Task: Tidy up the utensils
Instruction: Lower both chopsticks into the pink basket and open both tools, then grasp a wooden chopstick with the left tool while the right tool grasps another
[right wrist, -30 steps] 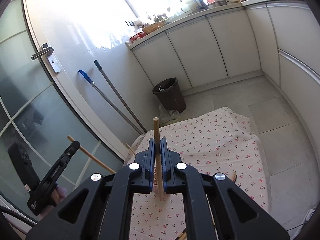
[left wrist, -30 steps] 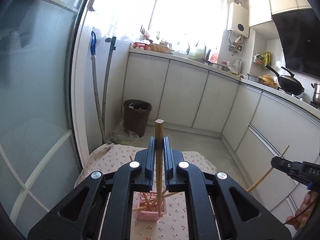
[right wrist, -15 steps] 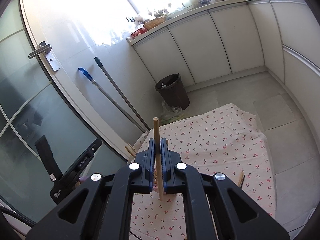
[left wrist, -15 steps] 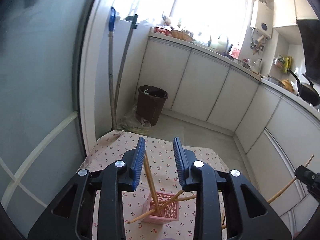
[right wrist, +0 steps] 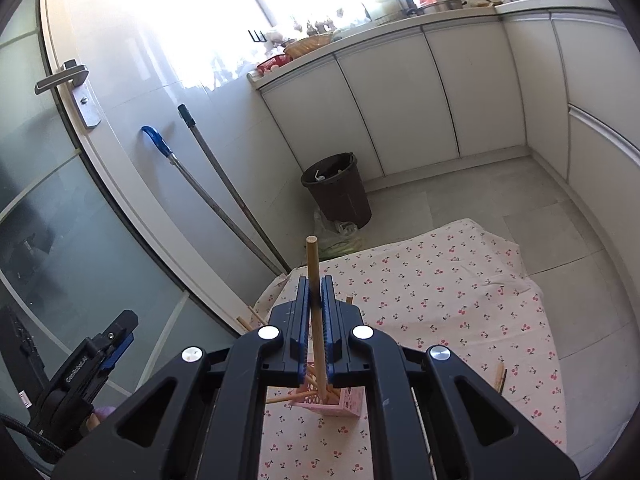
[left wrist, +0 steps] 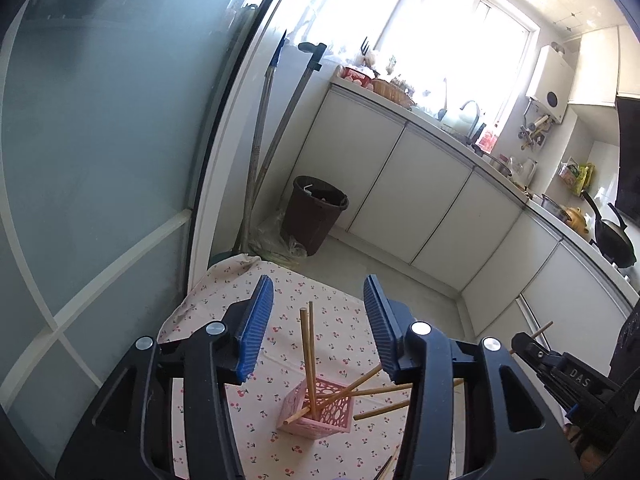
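the left gripper (left wrist: 318, 334) is opening and has let its chopstick (left wrist: 308, 360) drop into the pink basket (left wrist: 320, 412); the right gripper (right wrist: 316, 320) clamps the next chopstick (right wrist: 314, 280), ready to deliver.

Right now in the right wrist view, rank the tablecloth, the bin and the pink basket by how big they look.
1. tablecloth, by far the largest.
2. bin.
3. pink basket, smallest as seen, but the right gripper hides part of it, so its full extent is unsure.
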The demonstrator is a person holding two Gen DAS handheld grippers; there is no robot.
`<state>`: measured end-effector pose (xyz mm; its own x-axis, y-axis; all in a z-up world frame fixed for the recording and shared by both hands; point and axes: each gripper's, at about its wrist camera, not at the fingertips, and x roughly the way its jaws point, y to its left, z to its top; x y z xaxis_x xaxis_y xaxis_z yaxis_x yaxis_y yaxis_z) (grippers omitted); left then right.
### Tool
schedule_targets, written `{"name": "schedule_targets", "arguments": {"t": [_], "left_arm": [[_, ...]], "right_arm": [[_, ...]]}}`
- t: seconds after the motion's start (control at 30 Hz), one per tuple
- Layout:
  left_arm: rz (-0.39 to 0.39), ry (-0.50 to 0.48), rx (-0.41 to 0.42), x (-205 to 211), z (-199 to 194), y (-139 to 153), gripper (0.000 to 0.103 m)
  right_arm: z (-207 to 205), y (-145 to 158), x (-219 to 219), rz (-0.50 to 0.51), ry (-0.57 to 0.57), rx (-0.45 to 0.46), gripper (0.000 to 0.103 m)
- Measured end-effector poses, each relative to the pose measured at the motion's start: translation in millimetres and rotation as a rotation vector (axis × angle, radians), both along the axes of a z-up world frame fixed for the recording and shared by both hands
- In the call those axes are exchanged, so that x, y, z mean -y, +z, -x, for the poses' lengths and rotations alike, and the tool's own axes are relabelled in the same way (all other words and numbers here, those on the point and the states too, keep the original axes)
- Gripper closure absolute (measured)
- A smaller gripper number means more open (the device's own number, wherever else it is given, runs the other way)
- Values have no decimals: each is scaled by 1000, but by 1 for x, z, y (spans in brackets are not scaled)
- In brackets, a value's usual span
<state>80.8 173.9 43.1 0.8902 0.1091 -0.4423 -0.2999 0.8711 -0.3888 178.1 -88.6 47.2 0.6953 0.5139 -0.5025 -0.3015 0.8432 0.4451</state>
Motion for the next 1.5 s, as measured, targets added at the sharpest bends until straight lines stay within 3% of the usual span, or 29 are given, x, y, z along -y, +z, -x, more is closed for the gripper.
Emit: {"name": "schedule_targets", "arguments": {"t": [0.13,0.23,0.27,0.3,0.33,0.5,0.77,1.03,1.3,1.5], "left_arm": [[12,-23,-13,5,-4,-3,58],[-12,-43,-34,14,-10,-7,58],[-23,-53,-46,18,-12,-9,58],[-34,-64,-55,22,-14,-11,58],[-47,-76,-63,26,-15,-12,58],[-142,-116,-76,49,-14,-14,56],[-230,-151,-89,76,-8,-21,38],[-266,-198,-146,99,-10,-41,21],[-297,-289,-316,130,-29,-81,8],[-339,-431,-485,174,-49,-133,7]], "right_arm": [[-9,-10,-11,18,-19,-8,97],[-19,-28,-16,-26,-6,-18,94],[-21,-34,-19,-41,4,-16,89],[-23,-42,-22,-33,17,-30,73],[-24,-47,-26,-23,29,-49,66],[-4,-38,-24,27,42,-17,56],[24,-33,7,95,10,-6,52],[42,-46,38,215,-45,-9,36],[56,-76,98,251,-168,-113,16],[66,-88,143,226,-193,-185,12]]}}
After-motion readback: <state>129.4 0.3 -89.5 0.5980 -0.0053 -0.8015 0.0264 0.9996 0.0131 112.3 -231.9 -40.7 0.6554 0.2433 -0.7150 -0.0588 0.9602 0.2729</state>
